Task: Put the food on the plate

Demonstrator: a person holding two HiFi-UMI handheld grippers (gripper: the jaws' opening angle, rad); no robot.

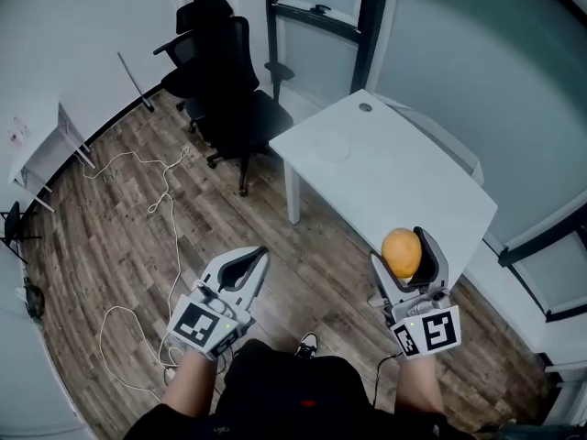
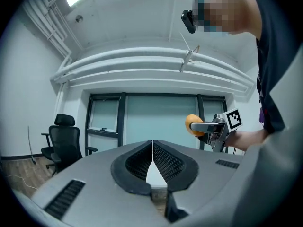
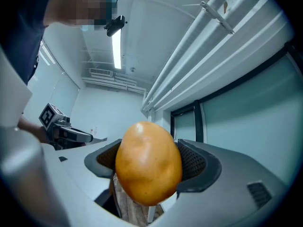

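Note:
My right gripper (image 1: pixel 404 247) is shut on a round orange-yellow piece of food (image 1: pixel 401 252), held up in the air off the near edge of the white table (image 1: pixel 417 195). In the right gripper view the food (image 3: pixel 148 162) fills the space between the jaws. A faint white round plate (image 1: pixel 332 149) lies on the table's far left part. My left gripper (image 1: pixel 258 257) is shut and holds nothing, out over the wooden floor; its jaws meet in the left gripper view (image 2: pixel 152 149). That view also shows the right gripper (image 2: pixel 204 126) carrying the food (image 2: pixel 191 122).
Two black office chairs (image 1: pixel 225 76) stand beyond the table's left end. A white cable (image 1: pixel 167 195) loops across the wood floor. A white rack (image 1: pixel 48 149) leans at the left wall. Glass panels (image 1: pixel 459 53) run behind the table.

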